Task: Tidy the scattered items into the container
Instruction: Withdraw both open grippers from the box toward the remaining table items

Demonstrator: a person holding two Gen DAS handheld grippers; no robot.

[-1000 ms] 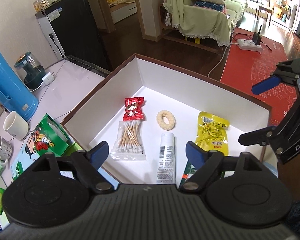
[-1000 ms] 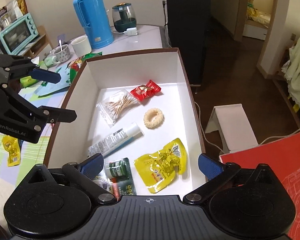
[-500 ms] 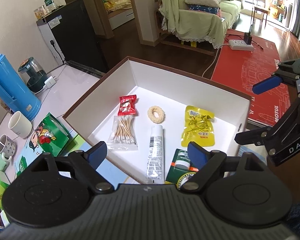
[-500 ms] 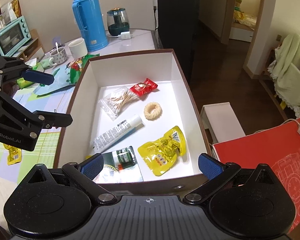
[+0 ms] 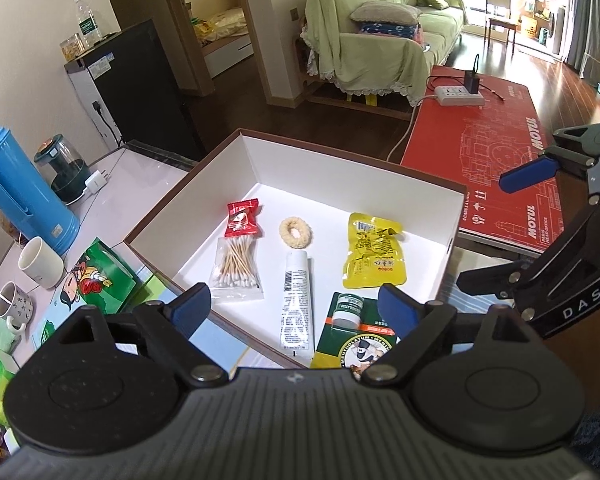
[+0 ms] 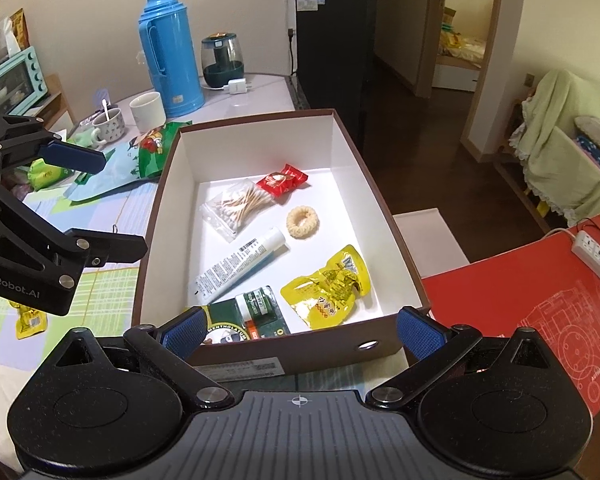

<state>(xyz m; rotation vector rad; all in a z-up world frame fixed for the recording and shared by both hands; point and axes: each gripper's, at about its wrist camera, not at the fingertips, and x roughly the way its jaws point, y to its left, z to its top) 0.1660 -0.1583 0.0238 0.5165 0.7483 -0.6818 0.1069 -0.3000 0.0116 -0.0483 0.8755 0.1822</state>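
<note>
A brown box with a white inside holds a red sachet, a bag of cotton swabs, a cream ring, a white tube, a yellow packet and a green Mentholatum card. My left gripper hangs open above the box's near edge, empty. My right gripper is open and empty at the box's short end. A small yellow packet lies on the cloth outside the box.
Left of the box lie a green snack bag, two cups, a blue thermos and a dark jar. A teal toaster oven stands far left. A red mat covers the floor beyond.
Both grippers have drawn back and risen from the box, so more of it shows. The items inside have not moved. Both stay open.
</note>
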